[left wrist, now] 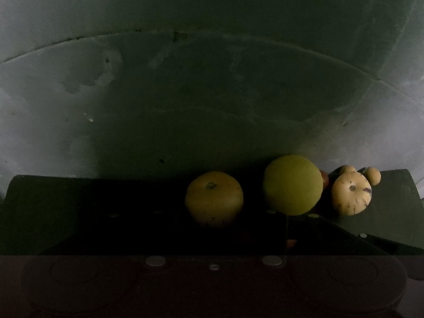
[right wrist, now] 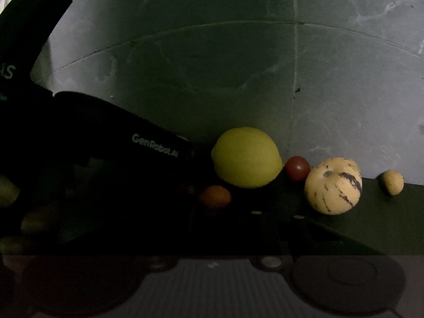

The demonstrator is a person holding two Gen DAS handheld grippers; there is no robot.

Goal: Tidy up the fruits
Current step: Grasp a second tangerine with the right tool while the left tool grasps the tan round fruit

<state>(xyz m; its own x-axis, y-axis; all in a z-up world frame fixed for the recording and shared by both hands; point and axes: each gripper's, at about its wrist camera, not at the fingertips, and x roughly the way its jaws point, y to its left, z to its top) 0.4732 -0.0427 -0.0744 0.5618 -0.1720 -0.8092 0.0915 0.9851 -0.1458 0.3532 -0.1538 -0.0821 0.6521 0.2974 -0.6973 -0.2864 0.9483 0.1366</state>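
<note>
The scene is very dark. In the left wrist view an orange-yellow round fruit (left wrist: pixel 214 198) sits on a dark green mat (left wrist: pixel 392 190), right in the line of my left gripper (left wrist: pixel 214 213). The gripper's black fingers melt into shadow. Right of that fruit are a lime-green fruit (left wrist: pixel 291 185) and a cream speckled fruit (left wrist: pixel 351 193). In the right wrist view my right gripper (right wrist: pixel 212 213) points at a small orange fruit (right wrist: pixel 214 197), and its fingers are just as dim. Behind lie the lime-green fruit (right wrist: pixel 246 157), a small red fruit (right wrist: pixel 297 168) and a cream striped fruit (right wrist: pixel 333 186).
The mat lies on a grey stained floor (right wrist: pixel 344 79) with tile seams. The body of the left gripper (right wrist: pixel 148 143) crosses the left of the right wrist view. A small yellowish fruit (right wrist: pixel 391 182) sits at the mat's far right, and dim fruits (right wrist: pixel 37 221) lie low left.
</note>
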